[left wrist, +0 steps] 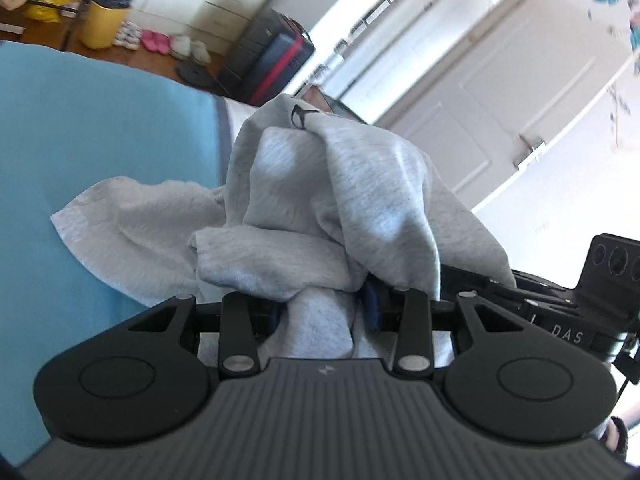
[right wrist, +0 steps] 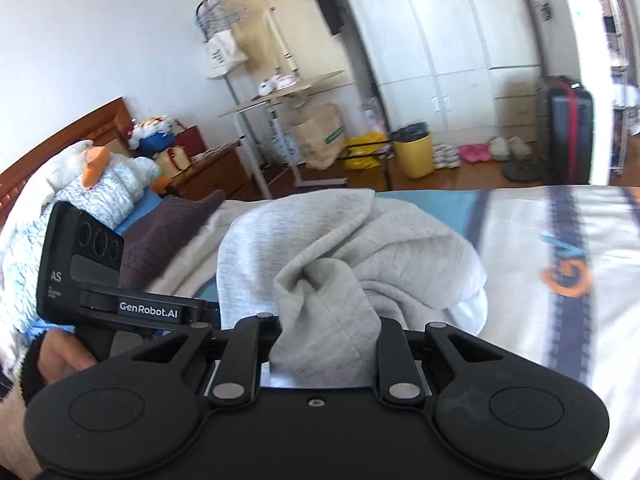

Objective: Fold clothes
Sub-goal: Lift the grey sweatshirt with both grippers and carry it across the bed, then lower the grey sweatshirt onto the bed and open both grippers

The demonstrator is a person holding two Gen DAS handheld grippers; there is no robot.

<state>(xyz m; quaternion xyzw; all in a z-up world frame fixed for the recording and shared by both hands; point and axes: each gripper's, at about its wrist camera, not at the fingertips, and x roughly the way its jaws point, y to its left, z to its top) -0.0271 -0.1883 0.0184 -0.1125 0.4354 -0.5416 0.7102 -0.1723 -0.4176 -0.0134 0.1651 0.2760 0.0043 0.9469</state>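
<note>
A light grey knit garment (left wrist: 340, 200) is bunched up and lifted above the bed. In the left wrist view my left gripper (left wrist: 320, 312) is shut on a gathered fold of it, and cloth hides the fingertips. A loose flap (left wrist: 120, 224) trails left onto the blue sheet (left wrist: 100, 152). In the right wrist view my right gripper (right wrist: 326, 344) is shut on another fold of the same garment (right wrist: 360, 248), which mounds up in front of it. The other gripper's body (right wrist: 80, 272) shows at the left, held by a hand (right wrist: 60, 356).
The bed (right wrist: 540, 280) has a white cover with dark stripes on the right. A dark purple knit (right wrist: 172, 224) and a pale blue quilt (right wrist: 112, 192) lie near the headboard. Beyond the bed stand a yellow bin (right wrist: 416, 152), a suitcase (right wrist: 568, 132) and wardrobes (right wrist: 440, 40).
</note>
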